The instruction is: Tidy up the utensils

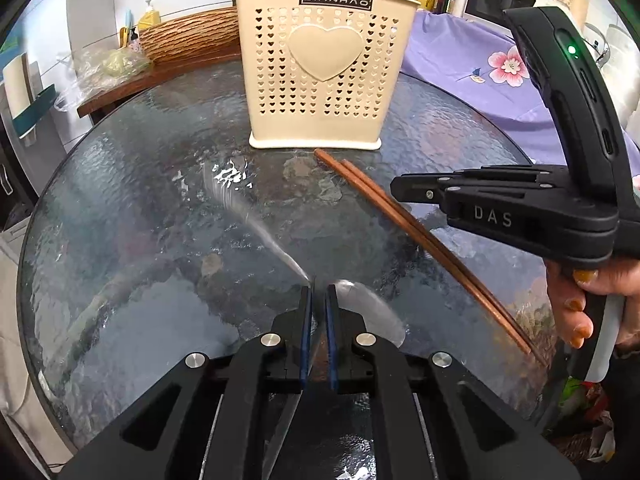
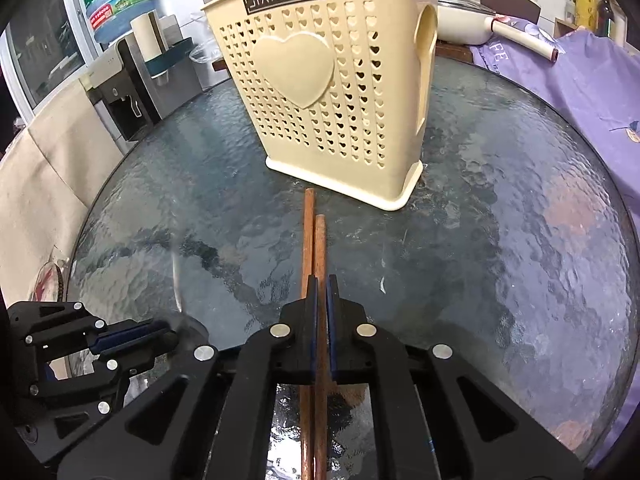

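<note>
While gripped, chopsticks (image 2: 314,248) jut beyond right tool (image 2: 322,280).

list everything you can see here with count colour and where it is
utensil holder: one, cream, upright at far side of table
chopsticks: two, brown wood, side by side between right gripper's fingers, tips toward holder
metal utensil: one, silver, blurred, between left gripper's fingers
table: one, round textured glass
cloth: one, purple, flowered, right of table
water bottle: one, blue, far left
left gripper: black, shut on metal utensil
right gripper: black, shut on chopsticks
hand: one, holding right gripper's handle
</note>
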`<action>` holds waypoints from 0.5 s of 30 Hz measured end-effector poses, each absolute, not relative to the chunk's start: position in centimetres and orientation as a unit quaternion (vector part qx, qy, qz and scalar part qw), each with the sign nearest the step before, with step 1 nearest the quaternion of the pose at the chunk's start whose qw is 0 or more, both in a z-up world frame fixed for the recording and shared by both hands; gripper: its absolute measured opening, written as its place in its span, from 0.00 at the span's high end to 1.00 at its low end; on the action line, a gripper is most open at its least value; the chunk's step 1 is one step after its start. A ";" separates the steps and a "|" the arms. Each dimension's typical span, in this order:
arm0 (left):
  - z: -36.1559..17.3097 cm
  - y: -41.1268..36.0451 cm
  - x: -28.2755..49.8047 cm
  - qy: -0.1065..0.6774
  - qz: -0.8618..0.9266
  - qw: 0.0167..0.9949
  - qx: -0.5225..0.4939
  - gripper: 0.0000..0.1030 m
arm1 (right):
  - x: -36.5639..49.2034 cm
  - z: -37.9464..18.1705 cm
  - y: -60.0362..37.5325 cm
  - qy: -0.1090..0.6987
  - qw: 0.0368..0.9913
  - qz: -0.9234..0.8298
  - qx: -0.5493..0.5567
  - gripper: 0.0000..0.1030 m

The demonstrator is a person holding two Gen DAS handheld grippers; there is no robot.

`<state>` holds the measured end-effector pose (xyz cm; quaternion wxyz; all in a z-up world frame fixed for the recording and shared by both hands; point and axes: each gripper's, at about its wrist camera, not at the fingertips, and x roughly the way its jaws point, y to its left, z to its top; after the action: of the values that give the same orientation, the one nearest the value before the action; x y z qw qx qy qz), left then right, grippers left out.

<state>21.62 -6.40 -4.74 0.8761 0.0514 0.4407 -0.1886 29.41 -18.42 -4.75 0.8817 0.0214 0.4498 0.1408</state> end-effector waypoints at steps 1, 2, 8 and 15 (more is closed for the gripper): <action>-4.8 -6.4 21.6 0.440 -0.187 0.877 0.054 0.84 | 29.6 -4.9 -18.3 0.454 0.880 0.142 0.021 0.94; -4.8 -6.3 21.6 0.440 -0.184 0.877 0.056 0.83 | 29.7 -5.0 -18.2 0.457 0.878 0.140 0.018 0.92; -4.4 -5.9 21.7 0.430 -0.175 0.883 0.063 0.68 | 29.6 -5.1 -18.6 0.454 0.880 0.132 0.027 0.66; -3.7 -7.6 21.3 0.416 -0.203 0.883 0.081 0.65 | 29.5 -5.1 -19.2 0.455 0.880 0.129 0.032 0.66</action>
<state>21.33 -7.61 -3.67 0.8826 0.0810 0.4160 -0.2035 29.48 -19.23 -5.10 0.8803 0.0322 0.4554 0.1289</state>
